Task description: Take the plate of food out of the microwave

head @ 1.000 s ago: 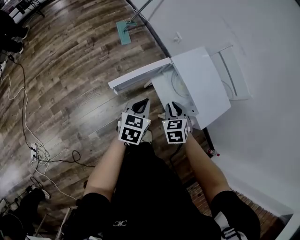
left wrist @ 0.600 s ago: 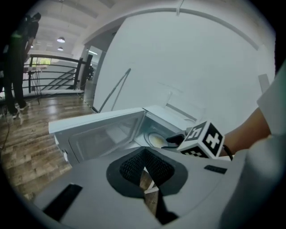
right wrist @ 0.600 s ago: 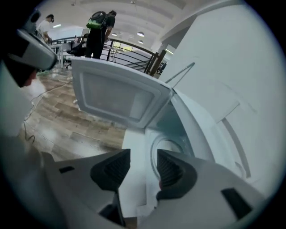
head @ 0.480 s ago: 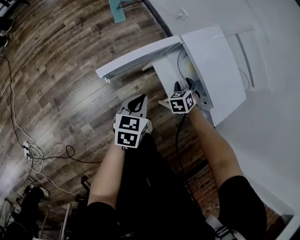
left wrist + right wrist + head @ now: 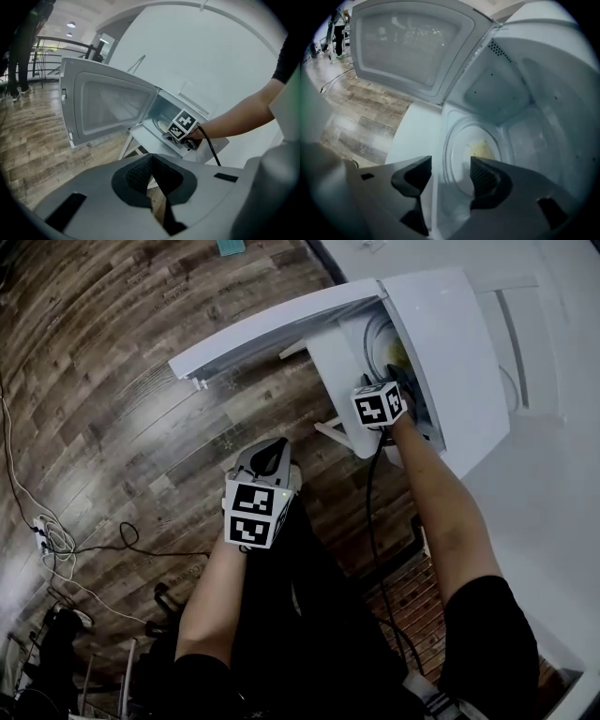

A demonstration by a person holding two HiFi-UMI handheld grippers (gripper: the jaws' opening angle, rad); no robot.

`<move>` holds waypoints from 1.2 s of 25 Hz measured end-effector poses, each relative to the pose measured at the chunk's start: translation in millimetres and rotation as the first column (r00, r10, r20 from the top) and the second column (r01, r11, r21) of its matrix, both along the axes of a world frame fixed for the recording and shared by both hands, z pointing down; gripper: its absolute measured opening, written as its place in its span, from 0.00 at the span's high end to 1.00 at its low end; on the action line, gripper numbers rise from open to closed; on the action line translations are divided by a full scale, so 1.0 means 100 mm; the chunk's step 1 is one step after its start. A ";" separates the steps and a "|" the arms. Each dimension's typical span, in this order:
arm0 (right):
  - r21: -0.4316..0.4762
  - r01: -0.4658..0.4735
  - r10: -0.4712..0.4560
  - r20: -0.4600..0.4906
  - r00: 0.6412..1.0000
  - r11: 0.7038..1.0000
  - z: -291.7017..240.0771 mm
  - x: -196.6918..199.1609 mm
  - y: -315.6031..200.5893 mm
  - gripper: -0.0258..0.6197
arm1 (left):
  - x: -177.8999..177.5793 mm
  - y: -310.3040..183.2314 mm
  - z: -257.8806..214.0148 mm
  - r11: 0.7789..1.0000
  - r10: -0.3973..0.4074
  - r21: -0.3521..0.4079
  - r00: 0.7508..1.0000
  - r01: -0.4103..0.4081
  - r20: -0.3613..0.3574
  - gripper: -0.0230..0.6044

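Note:
A white microwave (image 5: 450, 343) stands at the upper right with its door (image 5: 272, 324) swung wide open to the left. Inside, a round plate (image 5: 480, 150) with yellow food lies on the turntable. My right gripper (image 5: 450, 164) is at the mouth of the cavity, and its jaws have just been opening. They stand apart over the plate's near edge, with the pads off it. My left gripper (image 5: 265, 454) hangs back over the floor, shut and empty. From it I see the right gripper's marker cube (image 5: 183, 126) at the opening.
The microwave rests on a white stand with legs (image 5: 328, 427) against a white wall (image 5: 553, 484). Wood floor (image 5: 112, 409) spreads to the left, with a cable and power strip (image 5: 52, 535). A person's legs (image 5: 18, 51) show far off by a railing.
My right gripper has gone from beside the left one forward into the microwave's mouth. The left gripper has sunk a little and stays back over the floor.

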State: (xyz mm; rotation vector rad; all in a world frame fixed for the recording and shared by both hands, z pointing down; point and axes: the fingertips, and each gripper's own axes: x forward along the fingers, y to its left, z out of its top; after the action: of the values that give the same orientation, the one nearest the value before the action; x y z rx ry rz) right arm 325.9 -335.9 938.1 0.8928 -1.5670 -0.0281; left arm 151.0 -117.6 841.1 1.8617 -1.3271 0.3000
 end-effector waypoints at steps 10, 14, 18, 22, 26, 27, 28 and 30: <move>-0.070 -0.010 0.008 -0.018 1.000 0.998 0.23 0.11 -0.06 0.56 | -0.16 -0.15 0.02 1.000 -0.017 0.010 1.000 0.017 0.006 0.97; -0.062 0.026 -0.028 -0.028 0.999 0.998 0.22 0.07 0.01 0.56 | -0.13 -0.16 0.04 1.000 -0.006 0.002 1.000 0.006 0.011 0.97; -0.024 0.090 -0.092 -0.074 0.993 0.996 0.18 0.03 0.08 0.75 | -0.06 -0.19 0.00 1.000 0.007 0.004 1.000 -0.007 0.011 0.97; 0.010 0.099 -0.097 -0.117 0.988 0.995 0.16 0.08 0.16 0.81 | 0.00 -0.19 -0.05 1.000 0.027 0.008 1.000 -0.028 0.014 0.97; 0.023 0.125 -0.121 -0.126 0.985 0.992 0.12 0.06 0.25 0.82 | 0.01 -0.18 -0.08 1.000 0.030 0.007 0.999 -0.030 0.016 0.97; 0.029 0.139 -0.133 -0.137 0.982 0.990 0.11 0.04 0.27 0.82 | 0.01 -0.19 -0.08 1.000 0.028 0.007 0.999 -0.028 0.016 0.97; 0.036 0.154 -0.147 -0.154 0.977 0.987 0.11 0.04 0.30 0.83 | 0.00 -0.19 -0.09 1.000 0.026 0.007 1.000 -0.026 0.016 0.97; 0.053 0.178 -0.164 -0.201 0.966 0.983 0.11 0.05 0.36 0.84 | -0.02 -0.18 -0.13 1.000 0.021 0.008 1.000 -0.021 0.015 0.97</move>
State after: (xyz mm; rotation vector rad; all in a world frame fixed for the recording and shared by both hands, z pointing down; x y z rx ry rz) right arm 330.7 -299.8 949.3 0.7829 -1.4607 -0.2886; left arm 148.8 -135.1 828.5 1.8845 -1.3211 0.3210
